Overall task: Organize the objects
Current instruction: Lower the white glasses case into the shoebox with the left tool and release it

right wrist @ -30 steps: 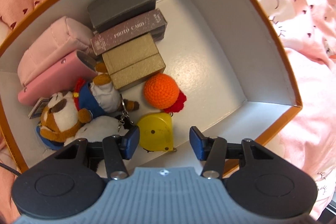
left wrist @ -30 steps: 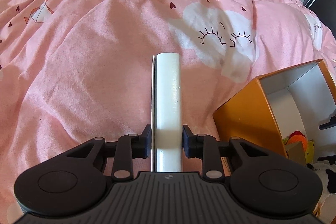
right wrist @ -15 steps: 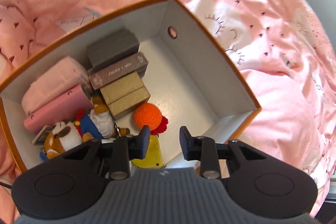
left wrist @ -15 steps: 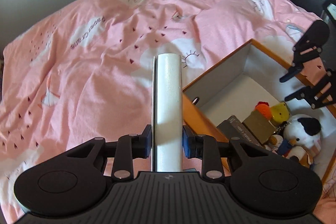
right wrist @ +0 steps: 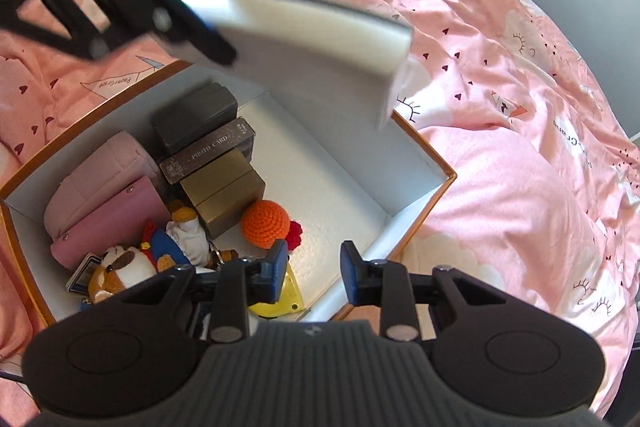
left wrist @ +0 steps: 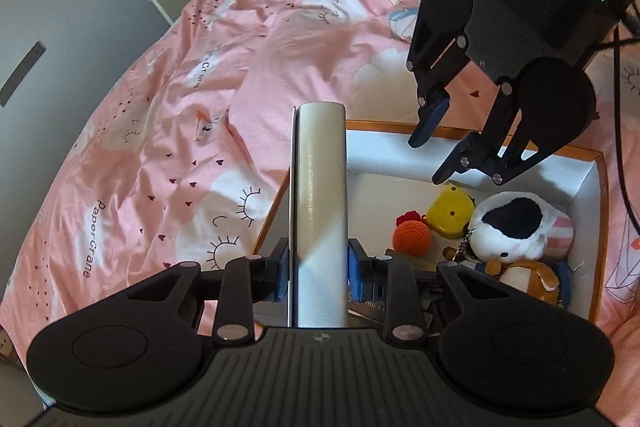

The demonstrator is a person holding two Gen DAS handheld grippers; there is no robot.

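A flat white box [left wrist: 319, 211] is clamped edge-on in the left claw [left wrist: 319, 269] and is held above the near wall of the orange storage box [right wrist: 424, 223], which is set on the pink bed cover [left wrist: 160, 147]. The right claw [right wrist: 313, 271] is held over the same storage box with its pads slightly apart and nothing gripped between them. Inside the storage box, an orange crocheted ball [right wrist: 265, 223], a yellow tape measure [left wrist: 450, 213], plush toys [left wrist: 516, 227] and small cases [right wrist: 224, 183] are seen.

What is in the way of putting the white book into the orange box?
Mostly nothing. The left gripper holds the white book above the orange box, whose near side is bare. The right gripper, hovering empty over the box, could get bumped.
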